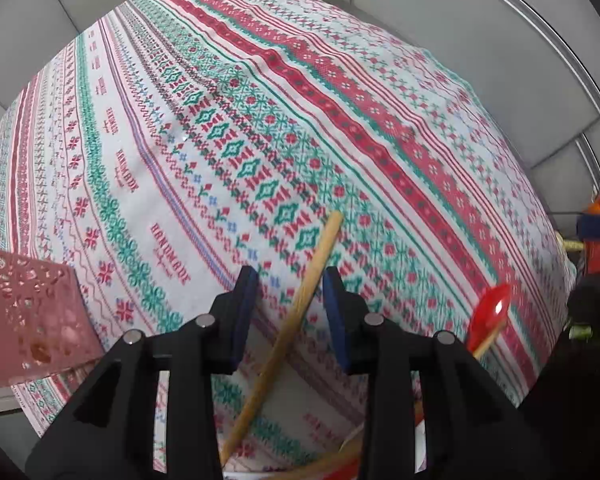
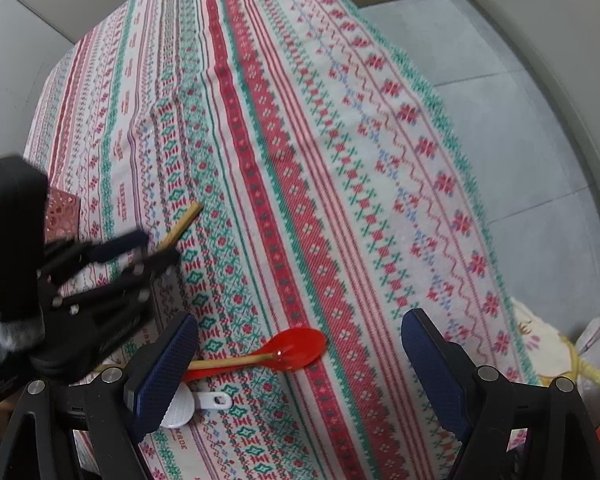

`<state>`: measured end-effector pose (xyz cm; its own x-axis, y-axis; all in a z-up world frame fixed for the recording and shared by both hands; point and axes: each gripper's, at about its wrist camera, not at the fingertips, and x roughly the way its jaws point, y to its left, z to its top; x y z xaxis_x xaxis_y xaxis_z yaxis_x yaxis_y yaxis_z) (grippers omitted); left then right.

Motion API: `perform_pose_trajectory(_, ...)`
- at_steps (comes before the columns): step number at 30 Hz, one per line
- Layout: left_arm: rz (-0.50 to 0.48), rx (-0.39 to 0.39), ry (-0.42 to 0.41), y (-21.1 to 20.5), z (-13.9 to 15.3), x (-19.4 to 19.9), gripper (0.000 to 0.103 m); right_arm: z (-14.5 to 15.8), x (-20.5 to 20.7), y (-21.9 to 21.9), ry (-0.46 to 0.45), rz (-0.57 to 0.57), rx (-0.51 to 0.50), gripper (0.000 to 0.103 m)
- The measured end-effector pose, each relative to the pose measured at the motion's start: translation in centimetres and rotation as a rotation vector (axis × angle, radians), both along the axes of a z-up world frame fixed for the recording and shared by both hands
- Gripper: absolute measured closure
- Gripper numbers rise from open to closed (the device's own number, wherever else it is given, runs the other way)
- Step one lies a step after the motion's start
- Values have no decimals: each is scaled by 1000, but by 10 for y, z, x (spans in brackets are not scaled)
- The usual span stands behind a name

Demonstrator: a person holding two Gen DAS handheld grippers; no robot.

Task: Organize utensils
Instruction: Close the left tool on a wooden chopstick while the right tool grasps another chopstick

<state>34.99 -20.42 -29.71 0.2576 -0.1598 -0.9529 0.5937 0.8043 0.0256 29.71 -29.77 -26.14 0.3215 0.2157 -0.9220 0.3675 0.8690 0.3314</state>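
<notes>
A long wooden stick (image 1: 284,332) runs between the jaws of my left gripper (image 1: 291,276). The blue pads stand apart on either side of it and do not press it, so this gripper is open. In the right wrist view the left gripper (image 2: 156,248) hovers over the table's left part, with the wooden stick (image 2: 184,220) poking out past its fingers. My right gripper (image 2: 302,320) is wide open above a red spoon (image 2: 296,346). A thin wooden chopstick (image 2: 232,361) lies across that spoon, and a white spoon (image 2: 180,404) rests beside it. The red spoon (image 1: 492,312) also shows at the right of the left wrist view.
A patterned red, green and white tablecloth (image 2: 340,160) covers the table. A pink perforated box (image 1: 28,312) stands on the left, also seen as the pink box (image 2: 62,216). The grey tiled floor (image 2: 500,100) lies beyond the table's right edge, with bags (image 2: 580,352) at the lower right.
</notes>
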Motion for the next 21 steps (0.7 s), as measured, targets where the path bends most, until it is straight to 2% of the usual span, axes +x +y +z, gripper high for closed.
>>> perform_pose_trajectory(2, 10, -1, -6, -6, 0, 10, 77, -4, 1, 3, 12, 4, 13, 16)
perform_pose_trajectory(3, 11, -2, -7, -6, 0, 11, 90, -7, 1, 5, 20, 7, 19, 16)
perform_pose_trajectory(5, 22, 6, -19, 5, 6, 6, 91, -11, 3, 10, 31, 16, 33, 16)
perform_pose_trajectory(7, 29, 24, -68, 17, 13, 0, 92, -13, 4, 13, 37, 15, 55, 16)
perform_pose_trajectory(14, 30, -32, -133, 48, 45, -16, 94, -22, 3, 21, 47, -3, 161, 16)
perform_pose_trajectory(17, 36, -62, -157, 65, 61, -26, 94, -27, 4, 24, 59, -17, 184, 27)
perform_pose_trajectory(21, 41, -96, -181, 77, 79, -43, 95, -36, 6, 27, 77, -48, 261, 54)
